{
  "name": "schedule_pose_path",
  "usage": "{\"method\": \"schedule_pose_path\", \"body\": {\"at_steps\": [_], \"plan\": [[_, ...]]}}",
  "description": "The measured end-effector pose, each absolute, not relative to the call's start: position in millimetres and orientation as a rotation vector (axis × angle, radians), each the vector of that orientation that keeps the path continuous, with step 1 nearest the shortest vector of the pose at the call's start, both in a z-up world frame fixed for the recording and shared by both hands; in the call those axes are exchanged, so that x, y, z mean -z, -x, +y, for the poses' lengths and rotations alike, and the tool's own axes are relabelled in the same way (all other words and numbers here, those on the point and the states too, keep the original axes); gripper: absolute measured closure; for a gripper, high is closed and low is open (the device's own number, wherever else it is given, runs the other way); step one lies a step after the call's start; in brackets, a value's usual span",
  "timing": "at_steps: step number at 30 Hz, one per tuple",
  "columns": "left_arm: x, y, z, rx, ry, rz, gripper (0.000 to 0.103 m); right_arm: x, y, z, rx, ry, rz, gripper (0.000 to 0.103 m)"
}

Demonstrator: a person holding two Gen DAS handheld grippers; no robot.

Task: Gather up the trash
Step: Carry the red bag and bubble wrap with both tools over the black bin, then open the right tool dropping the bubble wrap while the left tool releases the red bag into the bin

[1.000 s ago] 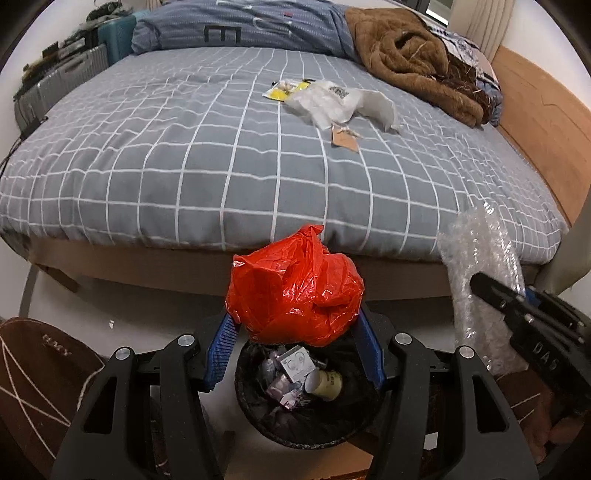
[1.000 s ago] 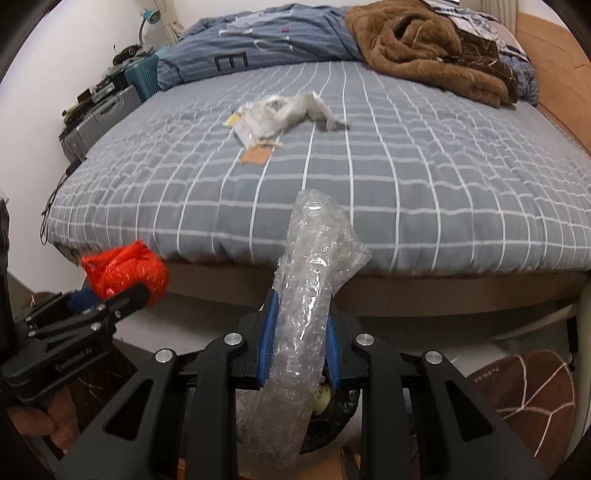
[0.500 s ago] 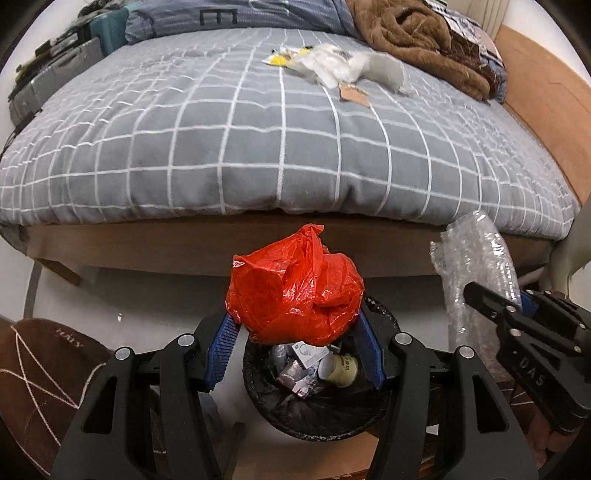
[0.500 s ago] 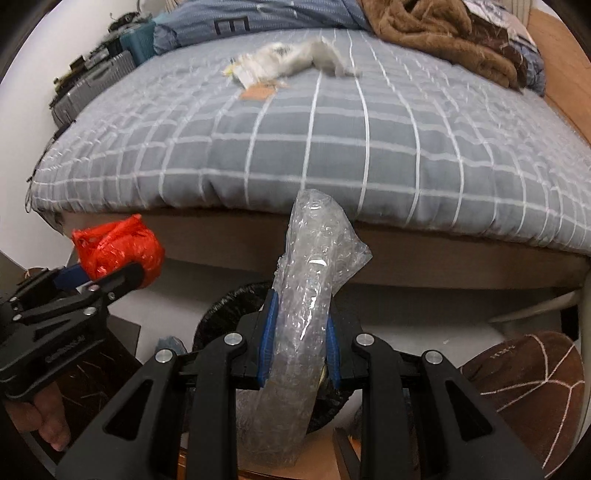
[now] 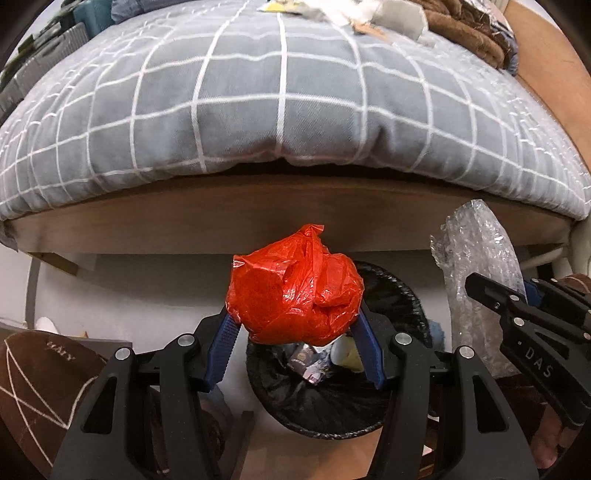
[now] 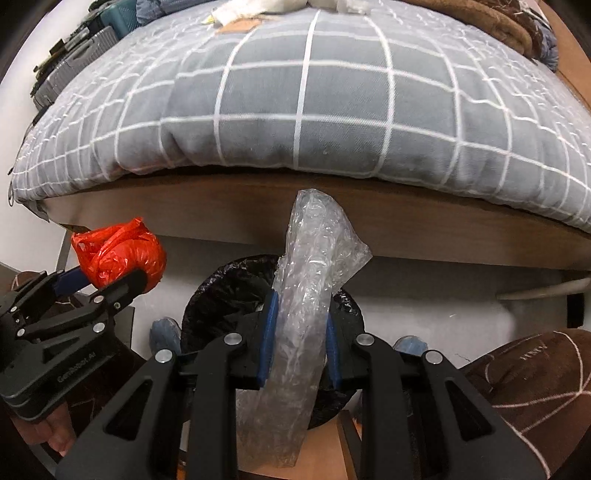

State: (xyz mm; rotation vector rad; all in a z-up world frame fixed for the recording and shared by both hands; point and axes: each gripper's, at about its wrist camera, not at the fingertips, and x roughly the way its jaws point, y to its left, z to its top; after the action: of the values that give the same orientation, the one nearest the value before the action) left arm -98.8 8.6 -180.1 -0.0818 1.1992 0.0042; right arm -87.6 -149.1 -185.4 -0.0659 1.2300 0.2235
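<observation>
Both of your grippers had come down since the earlier frames, so the bed's grey checked duvet (image 5: 280, 110) filled the far half of each view and the black-lined trash bin (image 5: 332, 406) sat closer beneath the fingers. Your left gripper (image 5: 295, 332) was clamped at about half its spread on the crumpled red plastic bag (image 5: 295, 291), which hung directly over the bin's mouth, where earlier rubbish already lay. Your right gripper (image 6: 297, 347) was pinched narrow on the roll of bubble wrap (image 6: 306, 295), its long tail drooping down past the pads toward the bin's near rim; in the left view that roll stood just to the right of the bin.

You appeared to be at the drop-off step, with both pieces carried to the bin and neither yet let go. The next move looked to call for spreading the left jaws first, since the red bag was well centred. The bubble wrap seemed to need a small shift left, or a deeper dip, so its springy length would fall inside rather than fold over the rim. More litter, white wrappers (image 5: 365, 11) and a brown tag (image 6: 236, 26), remained on the far side of the duvet for a further trip.
</observation>
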Motion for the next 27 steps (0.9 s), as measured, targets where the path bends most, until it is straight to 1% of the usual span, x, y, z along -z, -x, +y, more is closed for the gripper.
{"method": "schedule_pose_path", "body": {"at_steps": [8,10,13,16,17,18,19,21,23,25,27], "plan": [[190,95,10,-0.015,0.1,1.224,0.046,207,84,-139,-0.237,0.07,1.291,0.08],[190,96,10,-0.015,0.098,1.224,0.046,210,86,-139,-0.244,0.074,1.298,0.078],[189,96,10,-0.015,0.096,1.223,0.046,212,89,-135,-0.254,0.084,1.299,0.073],[190,96,10,-0.019,0.09,1.226,0.046,208,90,-136,-0.253,0.091,1.281,0.063],[190,96,10,-0.022,0.087,1.227,0.046,206,89,-137,-0.247,0.092,1.276,0.055],[190,96,9,-0.026,0.082,1.228,0.046,204,89,-139,-0.235,0.093,1.266,0.049],[190,97,7,-0.026,0.076,1.23,0.046,202,89,-140,-0.224,0.093,1.256,0.047],[192,97,5,-0.024,0.075,1.234,0.046,199,89,-144,-0.204,0.094,1.241,0.037],[191,97,3,-0.017,0.084,1.235,0.046,195,88,-147,-0.184,0.094,1.227,0.031],[188,97,-1,-0.007,0.084,1.231,0.046,191,87,-152,-0.168,0.099,1.204,0.027],[186,98,-7,0.0,0.072,1.228,0.046,186,86,-159,-0.133,0.109,1.176,0.015]]}}
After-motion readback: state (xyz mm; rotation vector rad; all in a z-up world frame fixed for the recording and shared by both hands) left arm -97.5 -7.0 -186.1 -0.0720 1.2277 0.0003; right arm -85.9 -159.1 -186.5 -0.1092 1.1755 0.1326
